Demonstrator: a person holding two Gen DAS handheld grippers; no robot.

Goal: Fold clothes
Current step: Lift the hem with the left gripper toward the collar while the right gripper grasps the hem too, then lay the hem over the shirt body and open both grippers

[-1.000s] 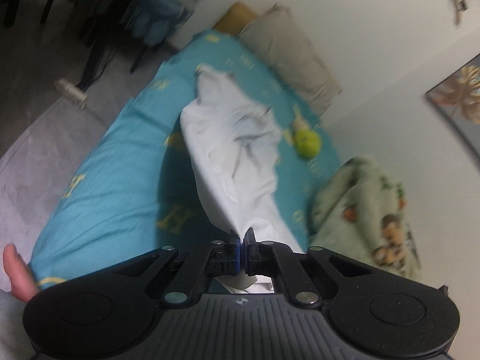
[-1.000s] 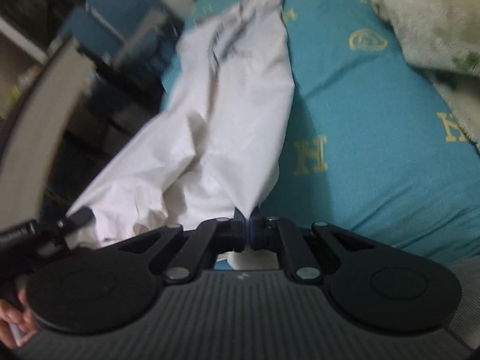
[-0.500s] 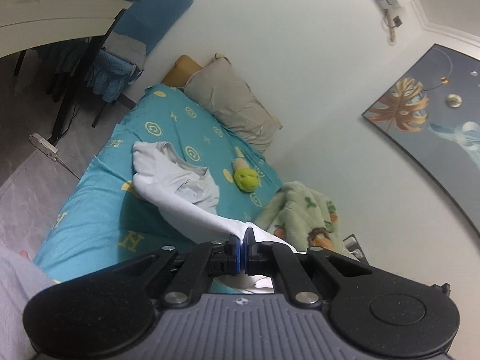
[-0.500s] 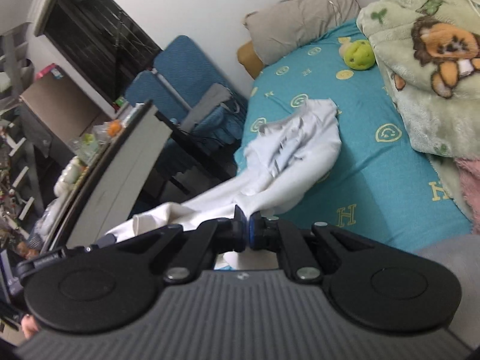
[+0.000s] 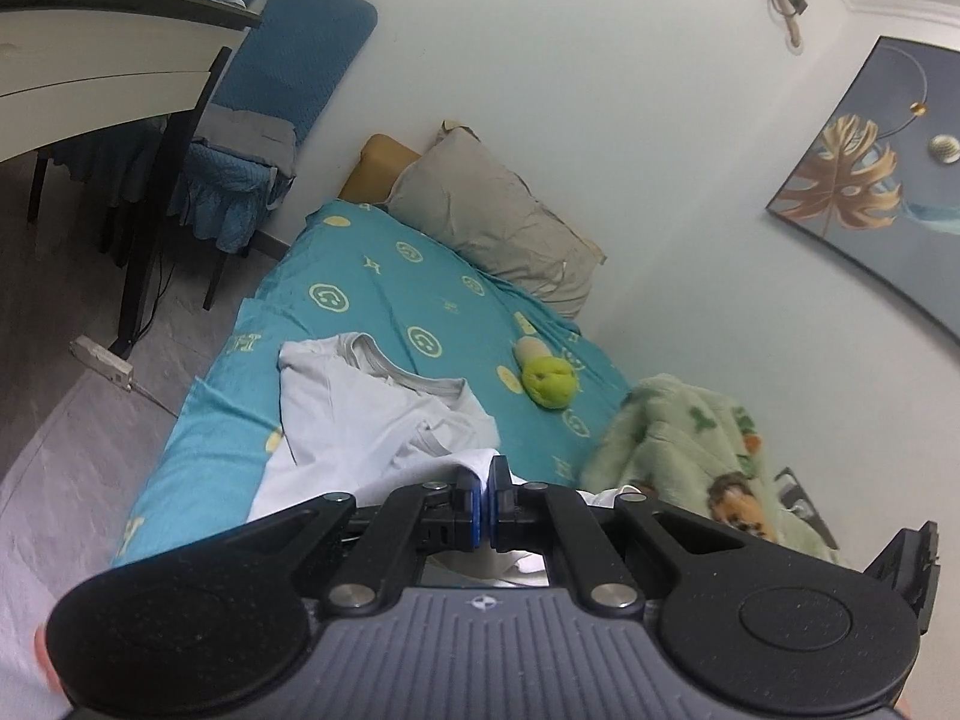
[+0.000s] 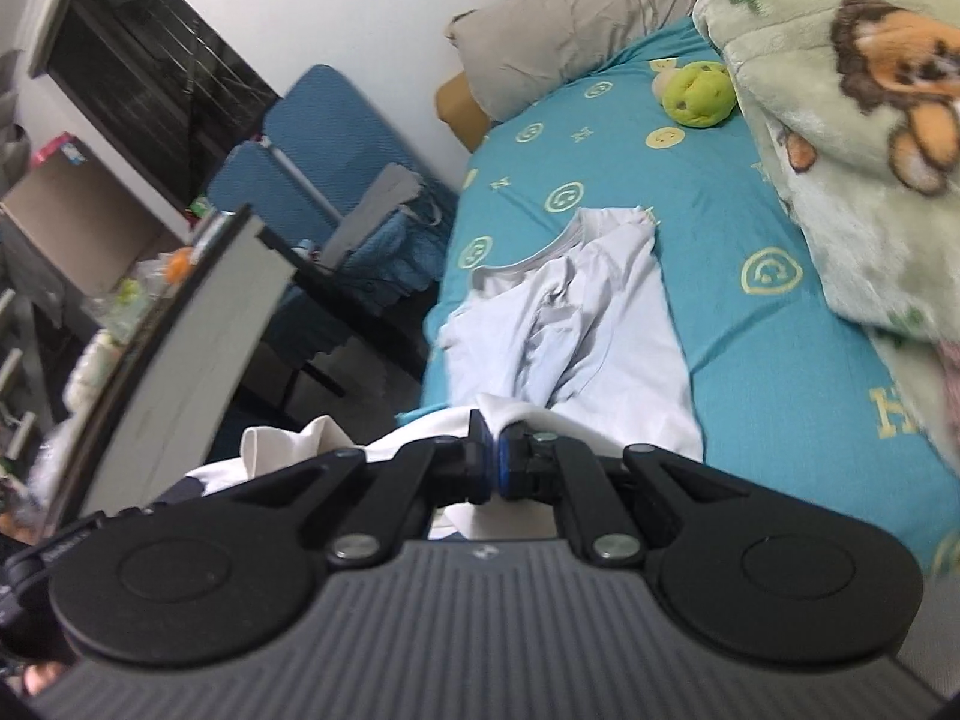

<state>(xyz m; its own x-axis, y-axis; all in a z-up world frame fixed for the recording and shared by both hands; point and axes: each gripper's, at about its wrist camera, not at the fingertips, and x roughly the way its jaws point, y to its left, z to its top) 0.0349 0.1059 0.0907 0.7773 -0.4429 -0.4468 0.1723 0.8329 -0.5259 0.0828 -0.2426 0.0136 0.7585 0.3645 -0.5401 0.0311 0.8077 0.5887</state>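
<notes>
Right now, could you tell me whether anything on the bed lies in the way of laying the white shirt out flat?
Nothing visible does. Both claws, left and right, grip the white shirt. The sheet around it is bare; the green plush toy and blanket lie apart from it.

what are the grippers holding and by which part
Both are shut on the white shirt: left gripper and right gripper each pinch its near edge, opposite the collar.

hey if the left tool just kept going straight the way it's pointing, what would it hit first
The left tool is shut on the white T-shirt, and more of that shirt lies directly ahead on the teal bed sheet, so probably the shirt's crumpled body first. Depth is hard to judge.
</notes>
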